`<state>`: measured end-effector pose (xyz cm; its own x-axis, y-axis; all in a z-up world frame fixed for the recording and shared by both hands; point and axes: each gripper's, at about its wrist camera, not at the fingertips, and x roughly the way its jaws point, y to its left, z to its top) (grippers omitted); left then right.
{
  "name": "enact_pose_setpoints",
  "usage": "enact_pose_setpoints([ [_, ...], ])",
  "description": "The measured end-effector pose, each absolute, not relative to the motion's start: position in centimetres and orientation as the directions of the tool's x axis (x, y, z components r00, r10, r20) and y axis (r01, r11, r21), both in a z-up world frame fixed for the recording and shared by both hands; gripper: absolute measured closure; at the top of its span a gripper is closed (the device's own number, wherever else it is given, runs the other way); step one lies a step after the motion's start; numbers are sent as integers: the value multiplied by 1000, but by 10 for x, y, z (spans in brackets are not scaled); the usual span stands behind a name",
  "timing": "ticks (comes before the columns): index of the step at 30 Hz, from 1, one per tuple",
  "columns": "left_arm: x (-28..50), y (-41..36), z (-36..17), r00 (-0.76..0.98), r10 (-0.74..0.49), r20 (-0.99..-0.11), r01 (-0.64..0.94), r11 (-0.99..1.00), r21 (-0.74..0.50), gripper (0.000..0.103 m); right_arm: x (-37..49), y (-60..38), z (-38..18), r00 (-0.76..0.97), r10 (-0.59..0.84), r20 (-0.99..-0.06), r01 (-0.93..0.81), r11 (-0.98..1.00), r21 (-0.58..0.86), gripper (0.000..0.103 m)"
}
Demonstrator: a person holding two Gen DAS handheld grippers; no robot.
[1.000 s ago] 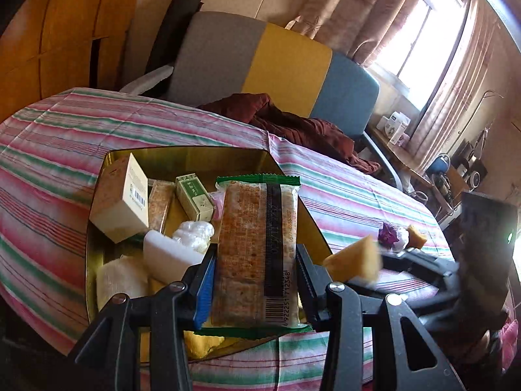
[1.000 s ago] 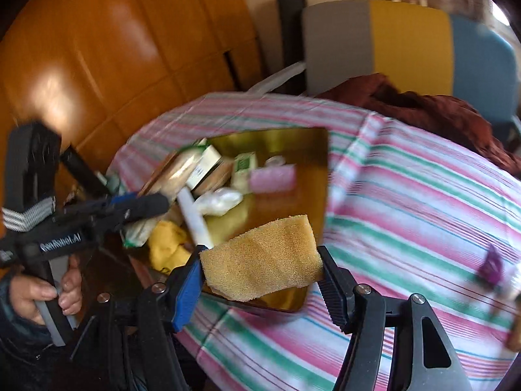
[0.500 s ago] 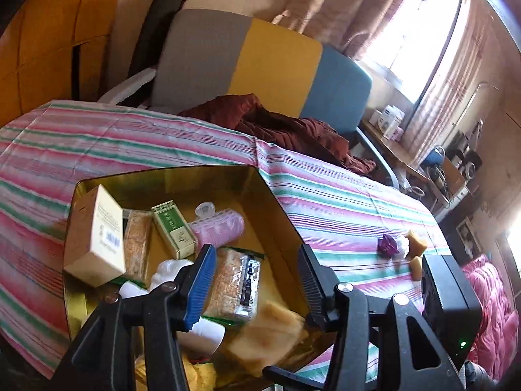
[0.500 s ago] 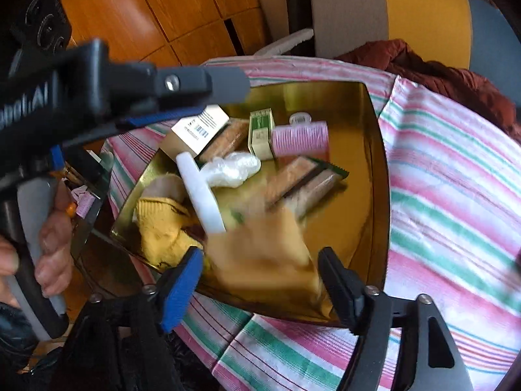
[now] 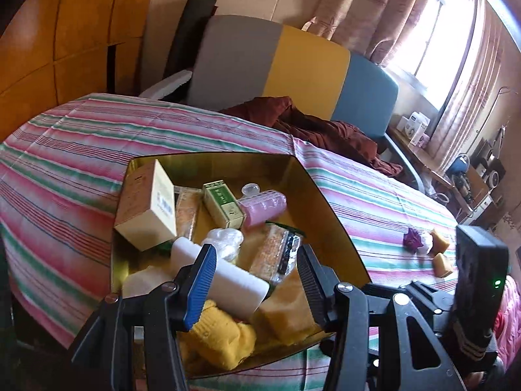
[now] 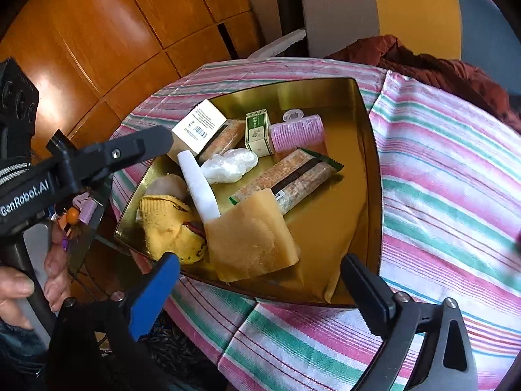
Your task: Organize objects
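**Inspector:** Your right gripper point(image 6: 260, 283) stands wide apart with nothing between its fingers, poised over the near rim of the gold tray point(image 6: 371, 176). The yellow sponge point(image 6: 250, 238) lies inside the tray at that near edge, leaning on the white block point(image 6: 198, 182) and overlapping the end of the cracker packet point(image 6: 289, 176).

**Operator:** And my left?

**Inspector:** Your left gripper point(image 5: 257, 280) is likewise spread and empty, hovering above the tray point(image 5: 329, 202); its fingers frame the white block point(image 5: 221, 277) and the cracker packet point(image 5: 276, 254) without touching either.

**Operator:** Do the views differ?

**Inspector:** Yes. Your left view alone shows a purple scrap point(image 5: 412, 238) and two small yellow sponge pieces point(image 5: 439, 252) lying loose on the striped tablecloth point(image 5: 374, 202), well apart from the tray. Your right view alone shows your left hand point(image 6: 29, 280) clasping its handle.
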<state>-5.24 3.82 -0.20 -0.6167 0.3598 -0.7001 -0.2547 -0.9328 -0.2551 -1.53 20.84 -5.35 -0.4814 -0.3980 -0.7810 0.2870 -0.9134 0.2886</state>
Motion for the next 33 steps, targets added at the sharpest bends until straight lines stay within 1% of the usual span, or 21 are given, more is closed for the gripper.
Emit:
enact_pose_setpoints([
  [5, -44, 39, 4, -651, 311, -693, -240, -950, -201, 51, -9, 202, -45, -518, -355, -778, 298, -928, 225, 0],
  [9, -41, 39, 5, -658, 293, -694, -232, -955, -183, 51, -6, 199, -43, -540, -321, -778, 296, -938, 182, 0],
  [33, -22, 63, 4, -643, 281, -712, -296, -949, -107, 51, -1, 229, -33, -601, -240, -763, 198, -969, 149, 0],
])
